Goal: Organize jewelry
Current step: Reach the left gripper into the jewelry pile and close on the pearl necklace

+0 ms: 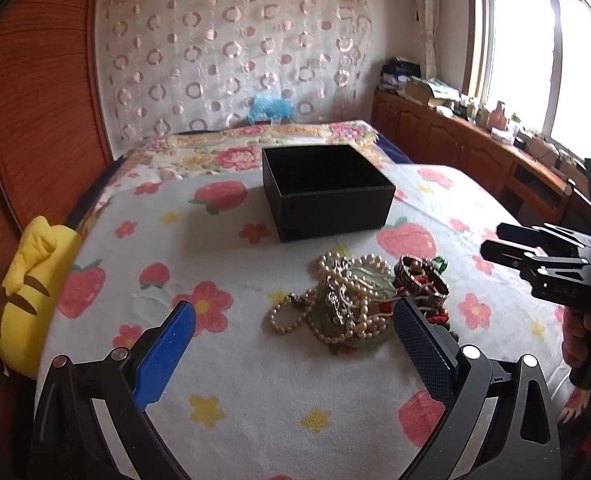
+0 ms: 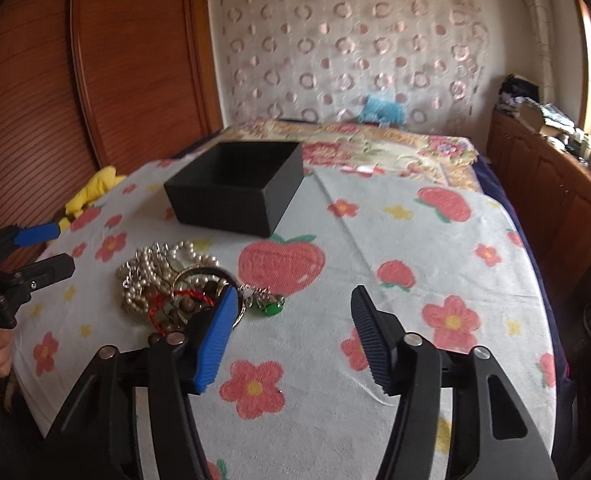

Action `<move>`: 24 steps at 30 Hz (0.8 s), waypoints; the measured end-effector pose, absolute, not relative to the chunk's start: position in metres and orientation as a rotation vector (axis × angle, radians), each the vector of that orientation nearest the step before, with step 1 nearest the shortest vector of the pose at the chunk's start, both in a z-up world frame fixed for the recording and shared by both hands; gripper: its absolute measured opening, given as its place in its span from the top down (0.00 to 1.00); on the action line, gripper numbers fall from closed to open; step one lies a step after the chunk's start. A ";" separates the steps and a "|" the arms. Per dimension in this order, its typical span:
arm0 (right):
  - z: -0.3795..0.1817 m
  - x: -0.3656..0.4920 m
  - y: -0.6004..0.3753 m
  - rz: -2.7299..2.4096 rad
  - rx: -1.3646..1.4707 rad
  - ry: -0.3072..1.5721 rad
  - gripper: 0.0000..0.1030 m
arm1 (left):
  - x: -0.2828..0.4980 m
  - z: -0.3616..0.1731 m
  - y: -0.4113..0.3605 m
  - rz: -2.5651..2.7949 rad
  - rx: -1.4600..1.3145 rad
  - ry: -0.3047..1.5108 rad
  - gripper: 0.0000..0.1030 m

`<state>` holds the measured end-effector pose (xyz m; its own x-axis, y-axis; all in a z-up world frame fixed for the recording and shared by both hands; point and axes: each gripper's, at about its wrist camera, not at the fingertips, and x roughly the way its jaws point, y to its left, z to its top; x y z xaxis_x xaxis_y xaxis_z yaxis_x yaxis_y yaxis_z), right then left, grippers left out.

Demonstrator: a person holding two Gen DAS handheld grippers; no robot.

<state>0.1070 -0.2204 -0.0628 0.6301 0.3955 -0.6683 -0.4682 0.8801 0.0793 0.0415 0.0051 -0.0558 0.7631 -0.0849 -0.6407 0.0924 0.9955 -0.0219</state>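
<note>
Now tangled heap of pearl strings, metal bangles and red cord point(image 1: 359, 300) lies on flower-print bed cover point(image 1: 255, 380), near open black box point(image 1: 327, 192). Light, floppy, slippery; strands likely snag. Best pinch one stiff bangle. Left gripper point(image 1: 295, 320) fingers wide, empty. Right gripper point(image 2: 291, 312) fingers partly apart, empty.
</note>
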 end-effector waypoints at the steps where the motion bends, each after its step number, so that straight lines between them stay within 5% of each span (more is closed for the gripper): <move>1: -0.065 0.109 -0.218 0.503 -0.109 0.749 0.46 | 0.043 -0.058 0.005 -0.101 0.012 0.706 0.07; 10: -0.086 0.145 -0.196 0.524 -0.119 0.874 0.68 | 0.055 -0.068 0.007 -0.118 0.021 0.755 0.07; 18: -0.094 0.157 -0.188 0.503 -0.202 0.929 0.72 | 0.063 -0.074 0.009 -0.139 0.005 0.786 0.07; 22: -0.095 0.154 -0.186 0.509 -0.273 0.917 0.91 | 0.066 -0.075 0.007 -0.157 0.005 0.798 0.07; 24: -0.095 0.152 -0.190 0.512 -0.268 0.916 0.93 | 0.068 -0.075 0.005 -0.168 0.008 0.803 0.07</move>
